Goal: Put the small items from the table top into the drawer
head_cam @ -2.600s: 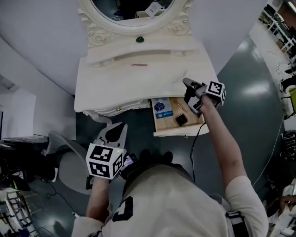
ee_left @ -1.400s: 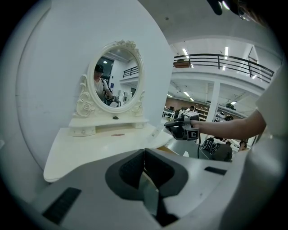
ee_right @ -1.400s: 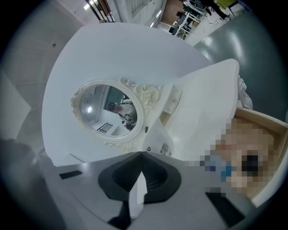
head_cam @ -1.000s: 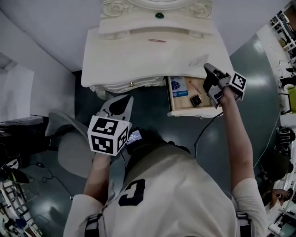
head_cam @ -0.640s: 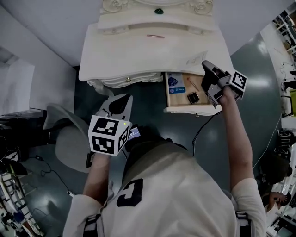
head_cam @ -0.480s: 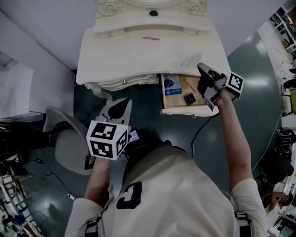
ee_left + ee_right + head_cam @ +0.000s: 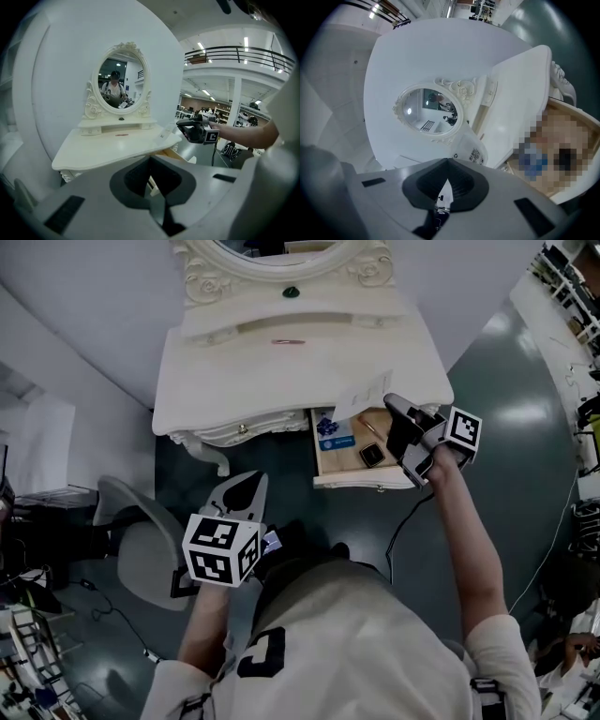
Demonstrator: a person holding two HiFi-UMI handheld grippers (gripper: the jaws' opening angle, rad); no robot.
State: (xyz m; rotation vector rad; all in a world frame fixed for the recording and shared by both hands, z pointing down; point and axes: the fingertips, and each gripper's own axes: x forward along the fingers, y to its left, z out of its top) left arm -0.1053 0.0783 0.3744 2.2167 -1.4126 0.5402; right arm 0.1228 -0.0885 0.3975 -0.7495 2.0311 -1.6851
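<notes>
My right gripper (image 7: 388, 405) (image 7: 447, 164) is shut on a clear plastic packet (image 7: 359, 397) (image 7: 471, 150) with print on it. The packet hangs at the white dressing table's (image 7: 234, 381) front right edge, over the open wooden drawer (image 7: 361, 484). In the drawer lie a blue packet (image 7: 328, 432), a thin pen (image 7: 367, 427) and a black square item (image 7: 371, 456). A small reddish stick (image 7: 286, 341) (image 7: 121, 135) lies at the back of the table top. My left gripper (image 7: 246, 486) (image 7: 150, 161) hovers in front of the table's left half, shut with nothing in it.
An oval mirror (image 7: 117, 82) in a carved frame stands at the table's back, with a dark green knob (image 7: 291, 292) under it. A grey chair (image 7: 141, 549) is at the lower left. A black cable (image 7: 398, 521) trails across the floor below the drawer.
The packet lay flat on the table's right corner. My right gripper has pulled it off towards the front edge, and it now hangs above the drawer. My left gripper shifted slightly.
</notes>
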